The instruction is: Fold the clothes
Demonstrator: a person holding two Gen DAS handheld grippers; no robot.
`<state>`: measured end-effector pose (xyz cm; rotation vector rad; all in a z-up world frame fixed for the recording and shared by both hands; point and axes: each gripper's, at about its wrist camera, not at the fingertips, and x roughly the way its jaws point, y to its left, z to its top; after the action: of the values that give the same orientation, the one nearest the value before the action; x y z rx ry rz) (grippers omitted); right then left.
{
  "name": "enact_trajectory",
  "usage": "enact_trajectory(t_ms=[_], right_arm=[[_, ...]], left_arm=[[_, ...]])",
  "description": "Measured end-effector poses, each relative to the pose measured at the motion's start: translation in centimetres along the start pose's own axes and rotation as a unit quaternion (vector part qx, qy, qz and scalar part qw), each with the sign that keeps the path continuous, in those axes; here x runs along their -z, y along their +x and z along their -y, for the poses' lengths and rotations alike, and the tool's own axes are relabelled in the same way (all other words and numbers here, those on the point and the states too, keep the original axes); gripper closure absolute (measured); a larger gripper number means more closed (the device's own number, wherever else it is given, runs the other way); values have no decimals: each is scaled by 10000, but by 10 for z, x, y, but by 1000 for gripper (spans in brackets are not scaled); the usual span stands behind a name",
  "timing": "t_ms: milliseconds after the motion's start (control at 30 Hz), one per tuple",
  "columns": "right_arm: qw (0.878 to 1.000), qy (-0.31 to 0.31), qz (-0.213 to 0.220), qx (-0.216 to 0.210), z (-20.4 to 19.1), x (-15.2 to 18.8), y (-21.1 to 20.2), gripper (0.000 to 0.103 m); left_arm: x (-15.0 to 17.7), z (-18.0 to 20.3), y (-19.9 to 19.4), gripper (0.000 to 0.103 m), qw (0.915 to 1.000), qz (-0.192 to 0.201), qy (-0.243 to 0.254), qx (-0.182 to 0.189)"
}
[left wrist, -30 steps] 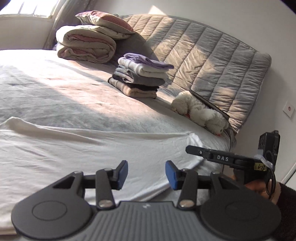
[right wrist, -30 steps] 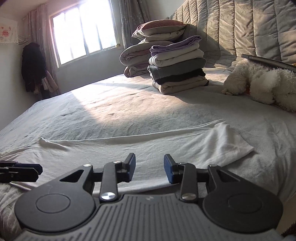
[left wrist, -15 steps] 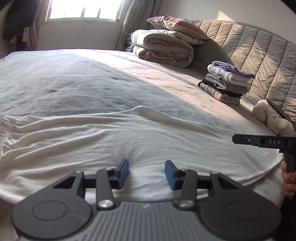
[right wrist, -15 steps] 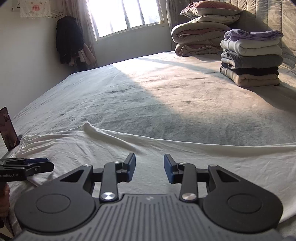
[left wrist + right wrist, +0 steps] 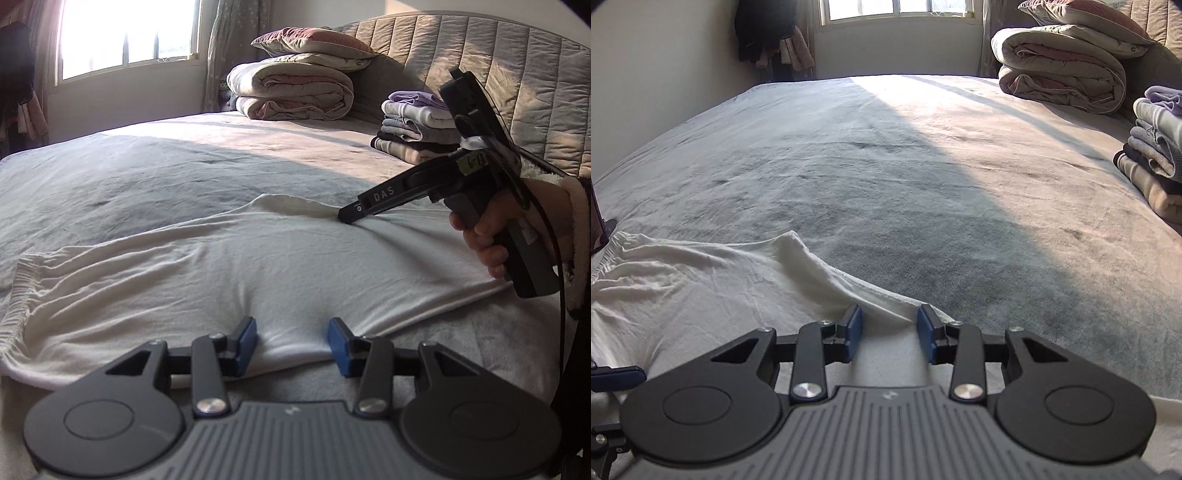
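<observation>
White cotton, thin and wrinkled: the garment (image 5: 229,280) lies spread across the near edge of the bed (image 5: 155,173), filling the lower half of the left wrist frame and the lower left of the right wrist frame (image 5: 701,288). It looks to be laid out in a long strip with a gathered end at the far left.

Both tools stand released. The left tool (image 5: 291,345) hangs over the garment's near hem at the bottom centre of its frame, blue pads apart with cloth showing between them but not pinched. The right tool (image 5: 889,334) has its tips at the garment's far edge, where a raised ridge of fabric runs right between the open pads; in the left wrist view its nose (image 5: 349,216) presses into the cloth at centre right, with creases fanning out from it.

Risks, as I judge them: the cloth is limp and may lie in more than one layer, so closing on the ridge could catch only the top layer, or bite the grey bedcover beneath as well. If one tool pulls while the other has no hold, the garment would drag and bunch rather than fold cleanly. The folded stack (image 5: 413,129) at upper right sits well apart and is in no danger.
</observation>
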<state>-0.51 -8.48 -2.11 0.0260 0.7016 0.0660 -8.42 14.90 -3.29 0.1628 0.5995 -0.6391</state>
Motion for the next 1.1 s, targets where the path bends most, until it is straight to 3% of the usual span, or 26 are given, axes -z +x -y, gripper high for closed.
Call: enact_trajectory(t_ms=[167, 267, 333, 433, 567, 733, 900, 1100], right_arm=[[9999, 45, 114, 39, 0, -5, 11, 63], [9994, 282, 171, -142, 9, -3, 6, 55], [9986, 469, 192, -169, 17, -1, -7, 42], [9979, 542, 347, -79, 31, 6, -30, 38], [9969, 549, 505, 257, 62, 27, -60, 37], [9899, 1076, 644, 660, 110, 65, -108, 37], [9734, 1682, 737, 1368, 158, 104, -147, 37], [9575, 2067, 1005, 1743, 211, 133, -166, 38]], left_arm=[[-7, 3, 2, 58, 9998, -119, 140, -31], [-13, 2, 1, 54, 9997, -233, 67, 31], [-18, 0, 1, 41, 9995, -260, -102, 172], [-26, -2, 0, 38, 9981, -156, -477, 343], [-33, -1, 2, 38, 9957, 10, -801, 468], [-34, 5, 11, 38, 9961, 6, -824, 325], [-35, 9, 20, 38, 9960, -62, -866, 224], [-36, 17, 32, 35, 9972, -149, -728, 89]])
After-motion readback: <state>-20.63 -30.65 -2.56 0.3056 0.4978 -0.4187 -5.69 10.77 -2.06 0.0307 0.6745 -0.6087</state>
